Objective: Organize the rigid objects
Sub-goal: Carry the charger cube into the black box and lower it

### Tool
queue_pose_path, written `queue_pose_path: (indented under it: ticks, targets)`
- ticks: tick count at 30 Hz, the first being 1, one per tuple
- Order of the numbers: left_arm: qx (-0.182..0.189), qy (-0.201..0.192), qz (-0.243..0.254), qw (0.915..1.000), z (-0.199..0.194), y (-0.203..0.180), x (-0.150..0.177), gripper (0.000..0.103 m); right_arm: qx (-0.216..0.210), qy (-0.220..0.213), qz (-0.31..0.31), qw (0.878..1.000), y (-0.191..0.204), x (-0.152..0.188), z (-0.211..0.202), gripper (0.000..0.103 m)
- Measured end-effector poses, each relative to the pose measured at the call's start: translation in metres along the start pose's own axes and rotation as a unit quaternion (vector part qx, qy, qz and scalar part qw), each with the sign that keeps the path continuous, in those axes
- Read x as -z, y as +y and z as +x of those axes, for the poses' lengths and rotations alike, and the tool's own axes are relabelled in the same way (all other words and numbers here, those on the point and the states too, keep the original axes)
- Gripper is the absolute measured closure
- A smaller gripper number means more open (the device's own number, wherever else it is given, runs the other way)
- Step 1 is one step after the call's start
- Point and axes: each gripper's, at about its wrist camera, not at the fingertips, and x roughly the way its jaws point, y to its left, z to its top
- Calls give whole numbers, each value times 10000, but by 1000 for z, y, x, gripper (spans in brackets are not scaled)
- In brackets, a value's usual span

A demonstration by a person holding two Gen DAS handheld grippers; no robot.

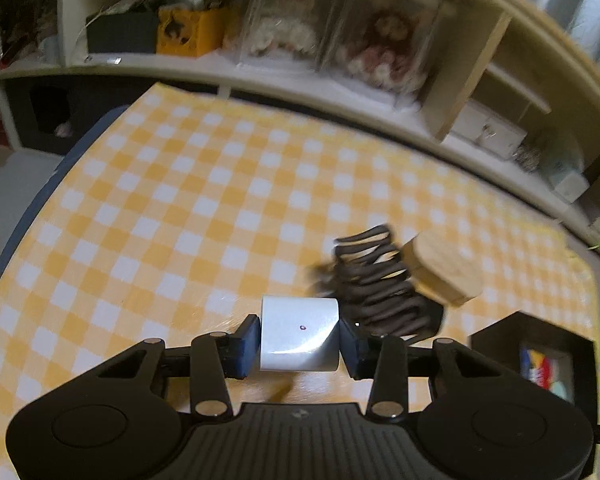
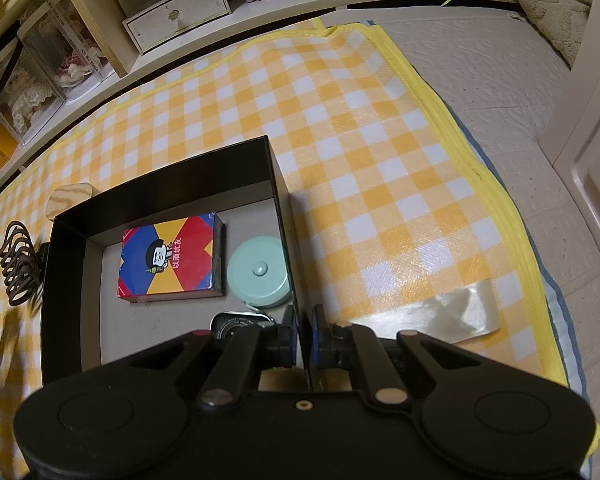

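L gripper [image 1: 299, 334] clamped on white block [image 1: 298, 334], held above checked mat [image 1: 180, 200] | R gripper [image 2: 302, 334] pinching black box [image 2: 160, 172] wall | I see card deck [image 2: 170, 258] & green disc [image 2: 259, 272] inside box

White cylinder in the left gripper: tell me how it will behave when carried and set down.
The white cylinder looks rigid, holding its shape under the left gripper. Its glossy skin may slip. Laid sideways, it could roll.
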Motion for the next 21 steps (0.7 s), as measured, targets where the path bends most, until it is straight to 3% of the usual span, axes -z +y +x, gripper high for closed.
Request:
queue_pose_path:
  ticks: [7, 12, 21]
  targets:
    - [605, -168, 370, 9973, -23, -31, 4, 60, 6, -1, -15, 10000, 1, 0, 0, 95]
    - [1024, -57, 634, 9927, -30, -63, 14, 60, 11, -5, -31, 10000, 1, 0, -1, 95]
    - [1769, 287, 1514, 9721, -35, -143, 38, 60, -12, -17, -47, 10000, 1, 1, -2, 95]
